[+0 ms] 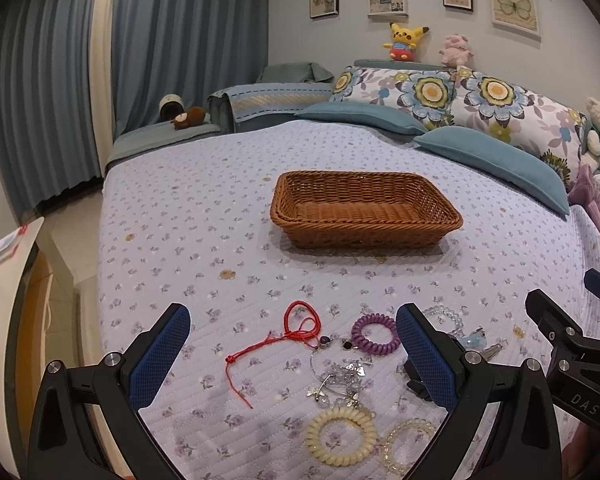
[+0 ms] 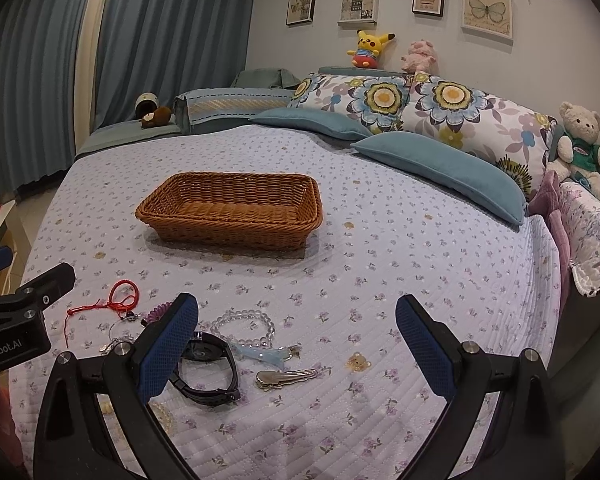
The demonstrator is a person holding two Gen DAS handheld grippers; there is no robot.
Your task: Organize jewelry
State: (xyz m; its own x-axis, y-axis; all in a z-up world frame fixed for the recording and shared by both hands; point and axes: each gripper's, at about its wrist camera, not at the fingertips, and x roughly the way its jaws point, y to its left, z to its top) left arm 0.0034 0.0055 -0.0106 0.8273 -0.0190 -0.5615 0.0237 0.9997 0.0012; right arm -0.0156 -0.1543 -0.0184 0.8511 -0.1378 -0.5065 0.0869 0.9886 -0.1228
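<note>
An empty brown wicker basket [image 1: 444, 216] [image 2: 312, 216] sits mid-bed. Near the front edge lies loose jewelry: a red cord bracelet [image 1: 296, 326] [image 2: 120, 300], a purple coil band [image 1: 375, 334], a silver charm bracelet [image 1: 340, 380], a cream coil band [image 1: 341, 435] and a clear coil band [image 1: 404, 444]. In the right wrist view I also see a clear bead bracelet [image 2: 244, 326], a black watch [image 2: 208, 372], a light blue clip [image 2: 260, 354] and a silver hair clip [image 2: 286, 378]. My left gripper [image 1: 294, 354] hangs open above the pile. My right gripper [image 2: 298, 350] is open just right of the watch.
Blue pillows [image 2: 440, 172] and floral pillows [image 2: 384, 100] line the head of the flowered bedspread [image 2: 400, 280]. Plush toys [image 2: 582, 148] sit at the right and on the headboard. Curtains [image 1: 60, 80] hang at the left, with a white bedside surface [image 1: 8, 264] below.
</note>
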